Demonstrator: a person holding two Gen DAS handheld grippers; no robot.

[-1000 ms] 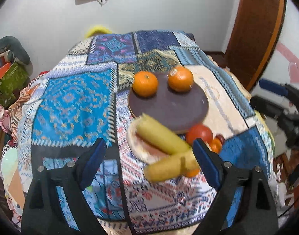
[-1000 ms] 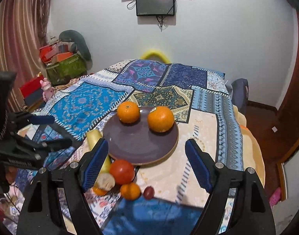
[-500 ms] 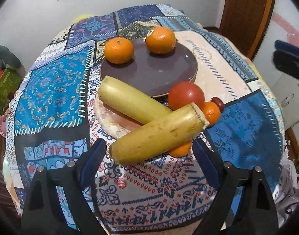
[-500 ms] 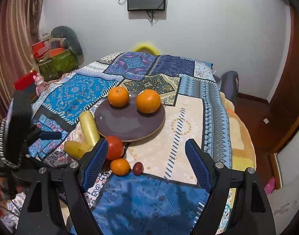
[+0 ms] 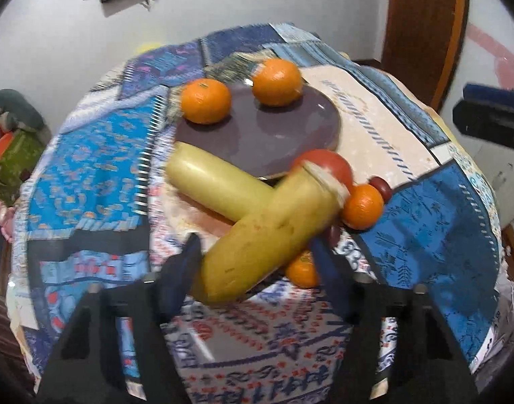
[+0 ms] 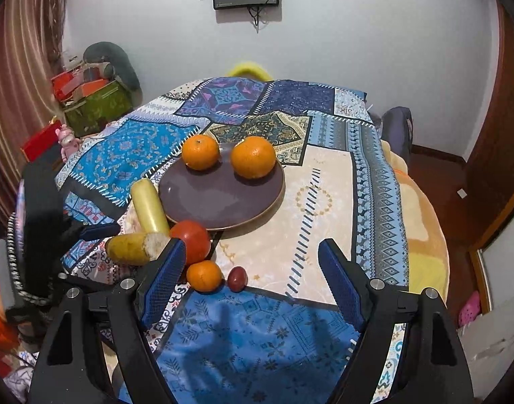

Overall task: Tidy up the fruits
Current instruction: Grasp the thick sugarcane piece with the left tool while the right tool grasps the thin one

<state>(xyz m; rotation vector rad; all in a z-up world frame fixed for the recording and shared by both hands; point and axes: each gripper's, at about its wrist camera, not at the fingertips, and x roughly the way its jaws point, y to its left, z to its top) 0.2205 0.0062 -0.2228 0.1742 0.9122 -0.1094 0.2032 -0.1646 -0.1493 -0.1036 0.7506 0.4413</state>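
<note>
A dark brown plate [image 5: 267, 141] [image 6: 223, 198] holds two oranges [image 5: 206, 100] [image 5: 277, 77]. In front of it lie two yellow half-bananas, a red tomato [image 6: 191, 240], small oranges [image 6: 204, 275] and a dark red date [image 6: 237, 278]. My left gripper [image 5: 257, 256] has closed on the nearer banana piece [image 5: 267, 232], its cut end toward the tomato. The other banana piece [image 5: 216, 185] lies on a small pale dish. My right gripper [image 6: 250, 269] is open and empty, held above the table's near edge.
The round table has a patchwork blue cloth [image 6: 263, 330]. Boxes and clutter [image 6: 95, 101] stand at the left wall. A wooden door [image 5: 421, 27] is at the right. The right gripper shows in the left wrist view [image 5: 492, 118].
My left gripper moved in on the near banana piece and its jaws narrowed onto it. The banana's cut end has swung up toward the tomato. The right gripper drew back slightly.
</note>
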